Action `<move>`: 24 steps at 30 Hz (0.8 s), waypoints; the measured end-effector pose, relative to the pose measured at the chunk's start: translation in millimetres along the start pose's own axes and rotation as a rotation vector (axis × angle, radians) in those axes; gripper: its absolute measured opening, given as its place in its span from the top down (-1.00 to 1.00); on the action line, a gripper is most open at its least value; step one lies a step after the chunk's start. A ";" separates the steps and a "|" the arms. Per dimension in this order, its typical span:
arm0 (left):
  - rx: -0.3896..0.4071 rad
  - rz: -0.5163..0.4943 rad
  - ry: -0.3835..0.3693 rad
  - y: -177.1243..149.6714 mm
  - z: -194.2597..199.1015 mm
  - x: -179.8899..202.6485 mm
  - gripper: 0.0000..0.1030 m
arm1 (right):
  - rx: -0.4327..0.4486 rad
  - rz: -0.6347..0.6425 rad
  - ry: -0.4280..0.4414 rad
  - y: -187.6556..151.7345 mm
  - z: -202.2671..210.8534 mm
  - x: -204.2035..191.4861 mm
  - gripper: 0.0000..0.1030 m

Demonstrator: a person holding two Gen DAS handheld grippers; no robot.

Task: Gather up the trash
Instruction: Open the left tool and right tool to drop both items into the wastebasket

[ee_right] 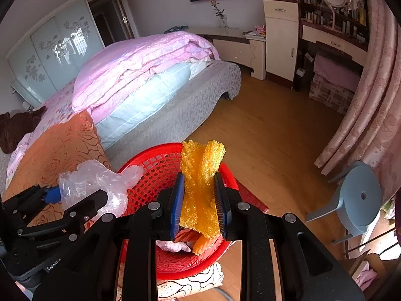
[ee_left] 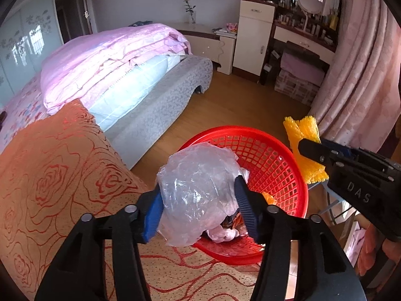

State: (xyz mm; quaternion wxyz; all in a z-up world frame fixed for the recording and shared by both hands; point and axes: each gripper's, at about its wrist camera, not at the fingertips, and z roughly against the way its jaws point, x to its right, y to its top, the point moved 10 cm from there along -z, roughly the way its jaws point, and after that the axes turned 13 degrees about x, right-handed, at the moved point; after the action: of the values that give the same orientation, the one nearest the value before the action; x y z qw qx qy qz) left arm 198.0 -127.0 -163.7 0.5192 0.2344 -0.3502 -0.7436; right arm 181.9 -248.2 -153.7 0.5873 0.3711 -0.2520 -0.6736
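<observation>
left hand-held gripper apart around clear plastic bag, over red basket

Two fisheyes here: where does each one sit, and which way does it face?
Left wrist: on the left gripper, looking down over the red basket; clear plastic bag between its fingers, right gripper at the right edge.
Right wrist: on the right gripper, shut on yellow bubble wrap; left gripper at the left.
Shared: basket, bed, both grippers.
</observation>
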 end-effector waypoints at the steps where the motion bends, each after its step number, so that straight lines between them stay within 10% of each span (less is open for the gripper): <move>1: 0.002 0.008 0.000 0.8 0.4 -1.6 -0.14 | -0.003 0.002 0.001 -1.1 -1.4 -0.6 0.53; 22: 0.017 0.049 0.020 4.7 8.7 -21.2 -0.47 | -0.083 0.048 0.045 -26.1 -19.8 -21.3 0.52; 24: 0.026 0.050 0.035 5.6 11.1 -25.8 -0.47 | -0.091 0.052 0.054 -29.3 -21.8 -25.5 0.28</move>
State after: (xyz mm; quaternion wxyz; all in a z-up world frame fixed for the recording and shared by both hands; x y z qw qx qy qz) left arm 202.5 -101.0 -152.6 0.5405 0.2453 -0.3564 -0.7216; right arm 182.4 -215.7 -184.3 0.6275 0.3553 -0.2145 -0.6588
